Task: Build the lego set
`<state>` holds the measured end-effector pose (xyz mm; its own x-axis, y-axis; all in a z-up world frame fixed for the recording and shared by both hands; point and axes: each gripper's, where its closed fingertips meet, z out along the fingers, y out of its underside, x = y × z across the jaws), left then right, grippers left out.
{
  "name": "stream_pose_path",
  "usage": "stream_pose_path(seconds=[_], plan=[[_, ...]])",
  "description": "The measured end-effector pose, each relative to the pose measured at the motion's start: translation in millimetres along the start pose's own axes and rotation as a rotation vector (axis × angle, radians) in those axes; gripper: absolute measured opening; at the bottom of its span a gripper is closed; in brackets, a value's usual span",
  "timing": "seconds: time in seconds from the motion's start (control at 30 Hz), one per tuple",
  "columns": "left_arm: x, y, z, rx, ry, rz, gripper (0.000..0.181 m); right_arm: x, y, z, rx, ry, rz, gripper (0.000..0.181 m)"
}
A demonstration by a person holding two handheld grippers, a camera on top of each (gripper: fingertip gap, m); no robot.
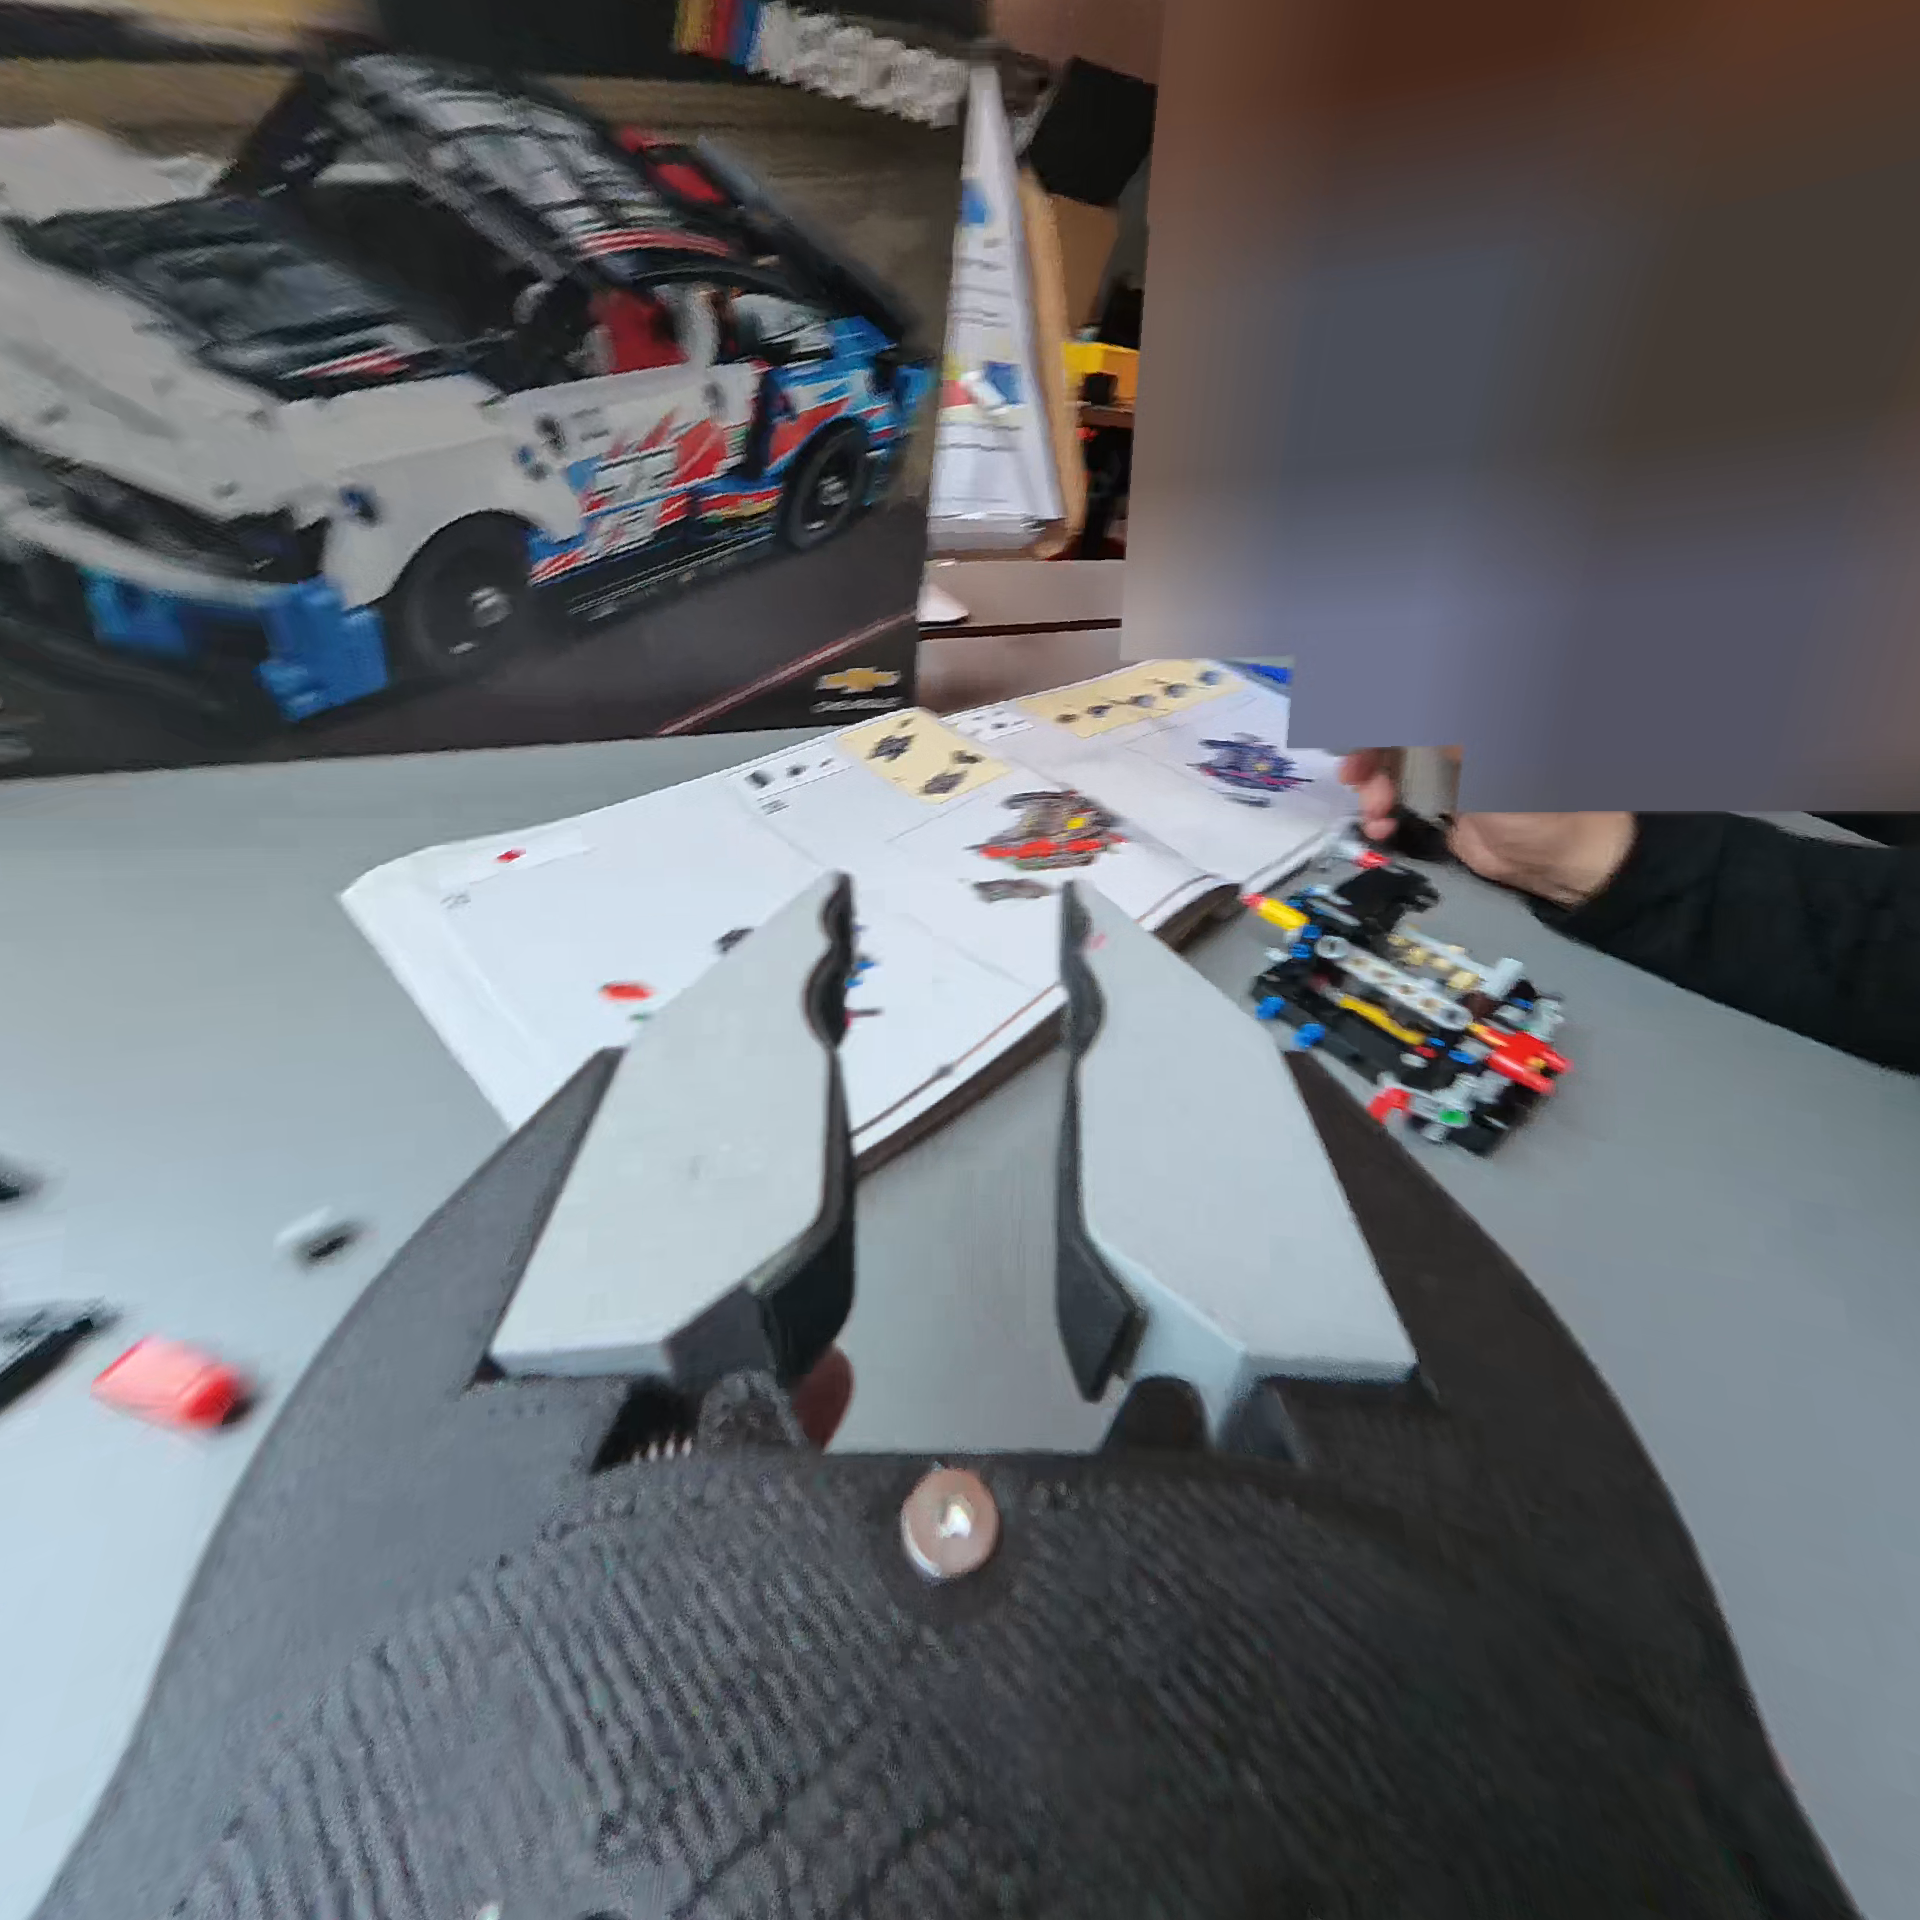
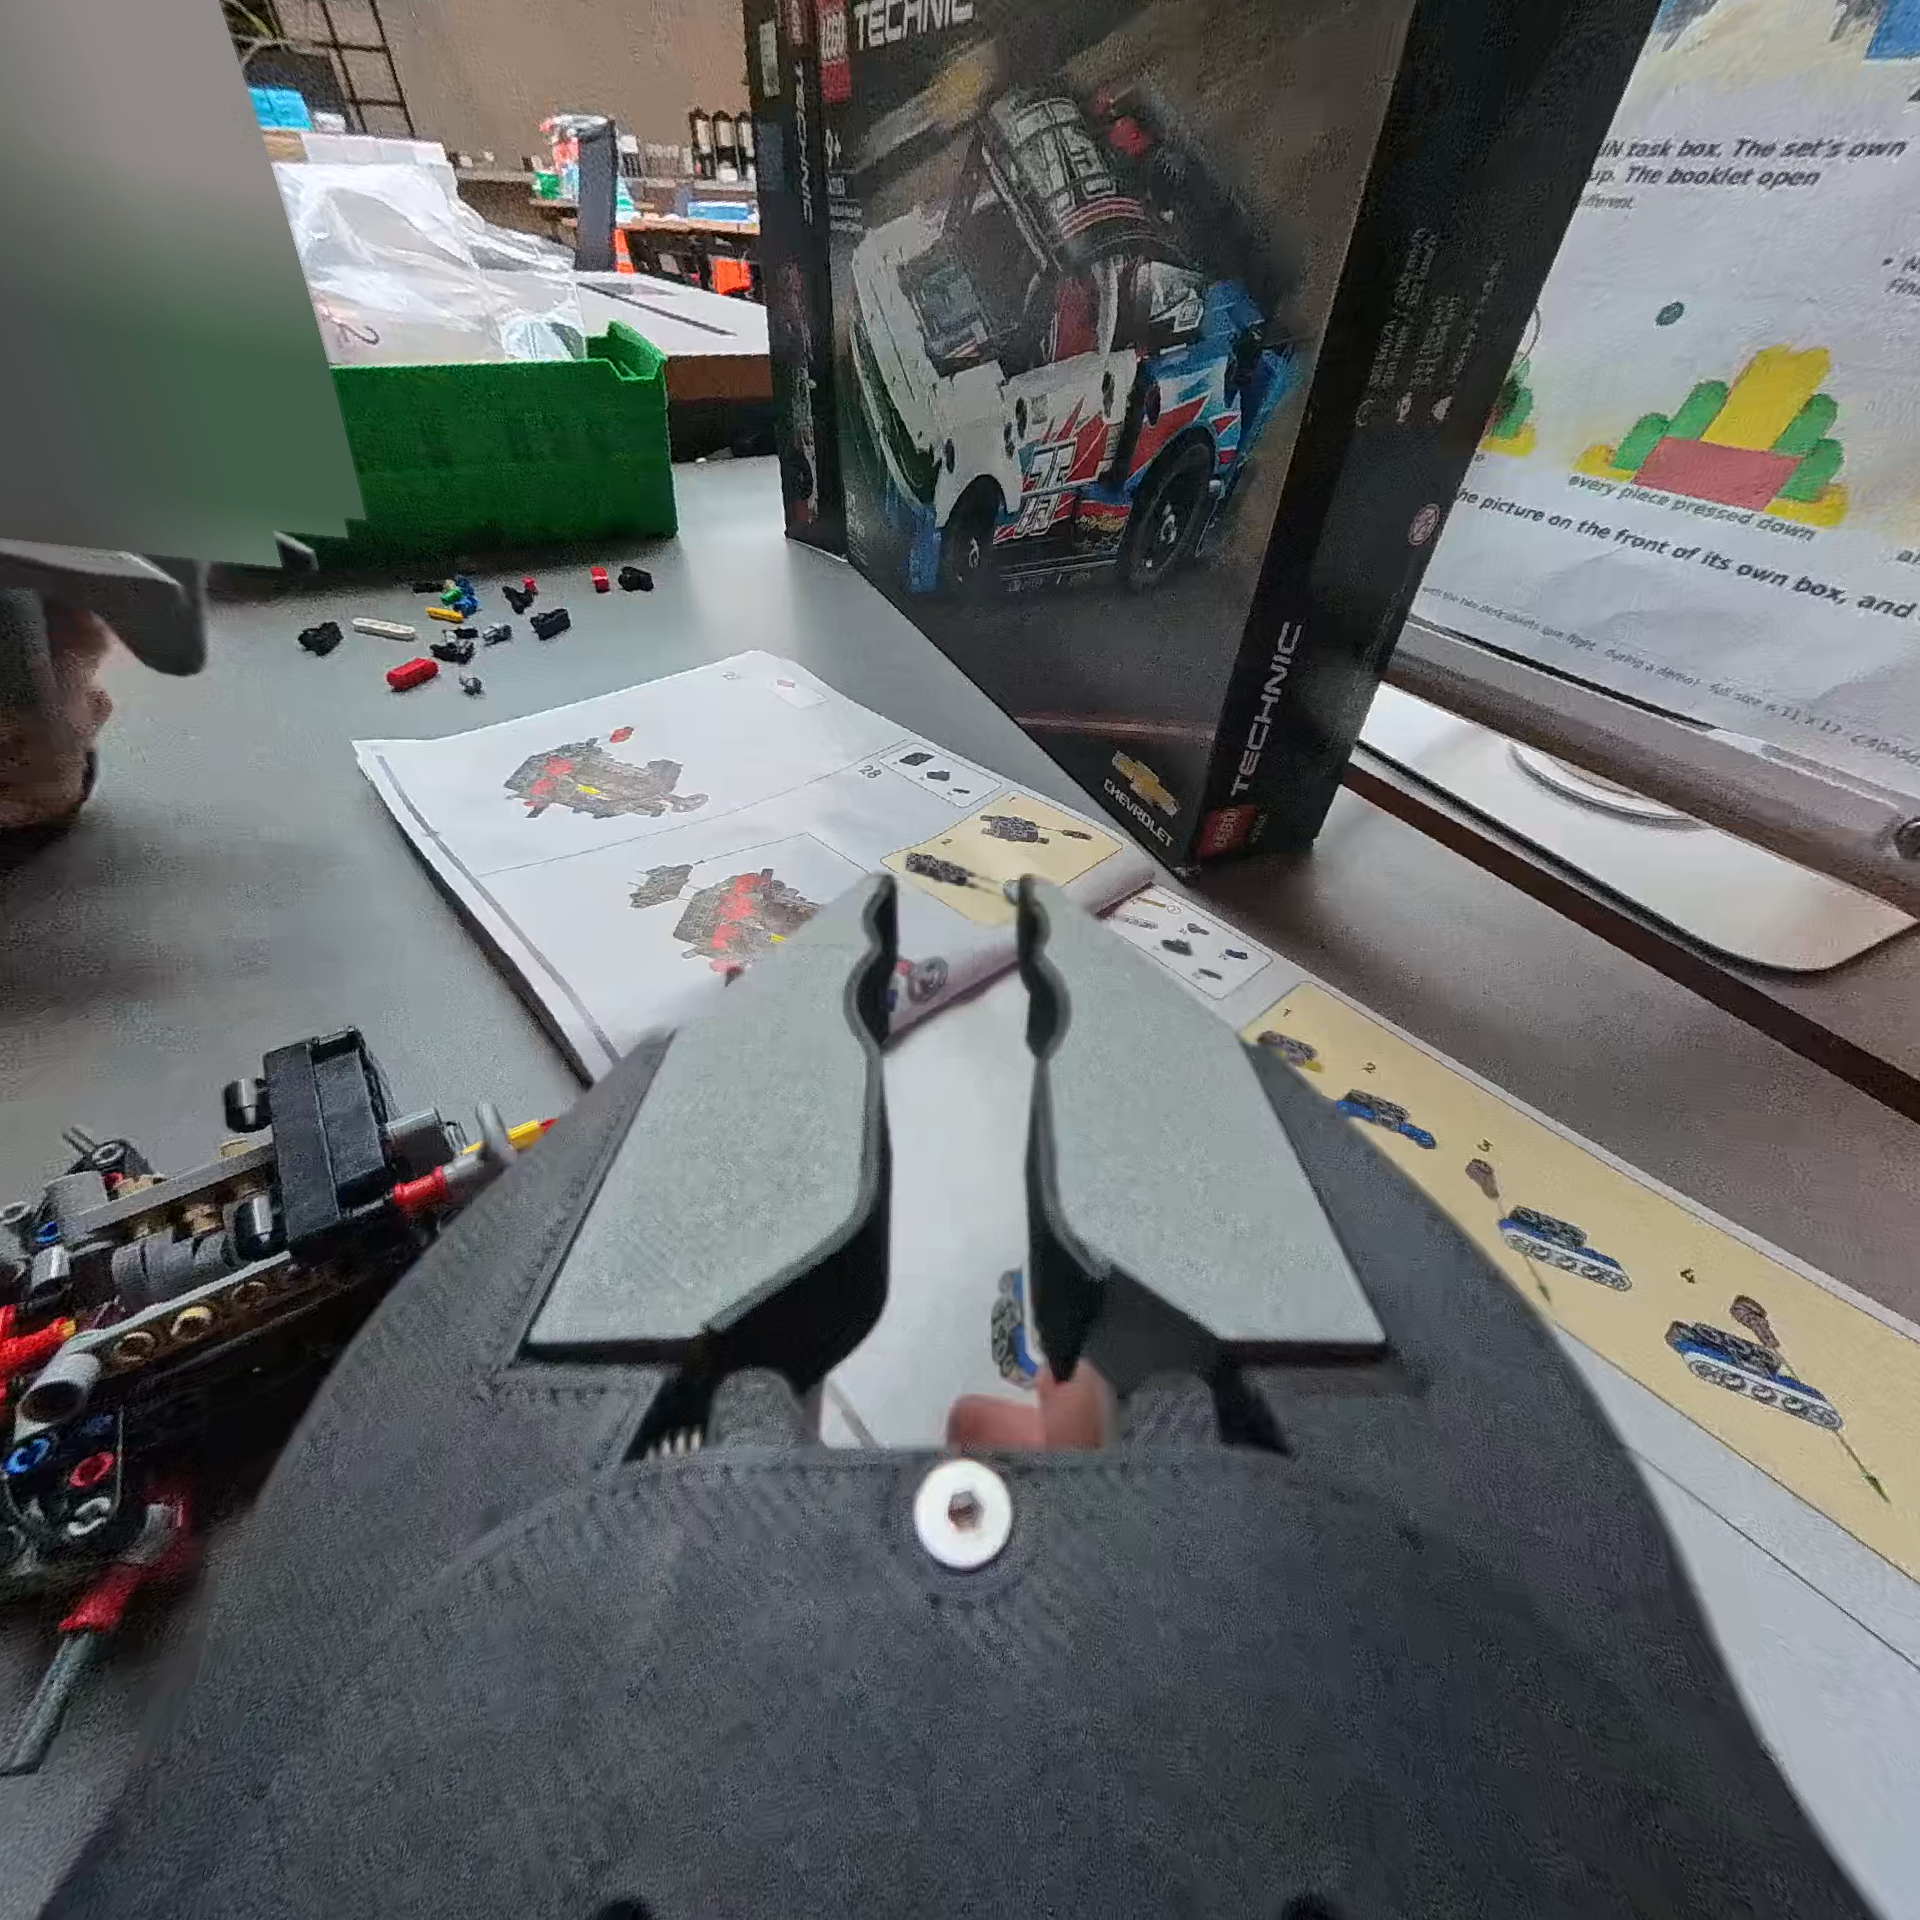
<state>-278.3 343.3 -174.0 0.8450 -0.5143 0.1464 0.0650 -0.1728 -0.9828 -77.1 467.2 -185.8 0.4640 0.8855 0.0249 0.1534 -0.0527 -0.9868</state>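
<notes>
Left wrist view shows the left gripper (image 1: 956,894) level above the open instruction booklet (image 1: 644,935), jaws apart and empty, with the part-built Lego chassis (image 1: 1403,1008) beyond the booklet's right edge. Right wrist view shows the right gripper (image 2: 956,894) over the same pages, jaws narrowly apart and empty, bare grey table (image 2: 208,883) between chassis and loose pieces (image 2: 468,623).

The grey surface (image 2: 260,914) carries an open instruction booklet (image 2: 727,790) lying flat, and just behind it the set's box (image 2: 1091,416) stands upright. Beside the booklet's near edge rests the half-built chassis (image 1: 1413,1013) — black beams with red, yellow and blue pins. Loose pieces (image 2: 468,623) are scattered farther off, near a green bin (image 2: 509,447). In the left wrist view a red brick (image 1: 171,1382) lies apart — blurred.
</notes>
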Motion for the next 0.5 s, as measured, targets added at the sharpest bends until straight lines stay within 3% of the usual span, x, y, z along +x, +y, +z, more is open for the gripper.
stream_pose_path(seconds=[0.07,0.23,0.27,0.5], plan=[[-26.4,2.5,-10.8,-0.024,-0.093,-0.039,0.056,4.4,-0.1,0.2,0.001,0.021,0.028,0.045],[-88.1,1.9,-49.5,-0.166,-0.263,0.0,0.081,-6.4,-4.5,-1.7,0.031,-0.016,0.037,0.05],[-93.1,6.6,-53.9,-0.245,-0.238,0.0,0.067,-10.3,-2.2,0.5,0.015,-0.039,0.054,0.054],[-135.5,65.0,-67.5,-0.806,-0.123,0.196,0.046,-15.9,1.1,2.7,-0.011,-0.073,0.061,0.048]])
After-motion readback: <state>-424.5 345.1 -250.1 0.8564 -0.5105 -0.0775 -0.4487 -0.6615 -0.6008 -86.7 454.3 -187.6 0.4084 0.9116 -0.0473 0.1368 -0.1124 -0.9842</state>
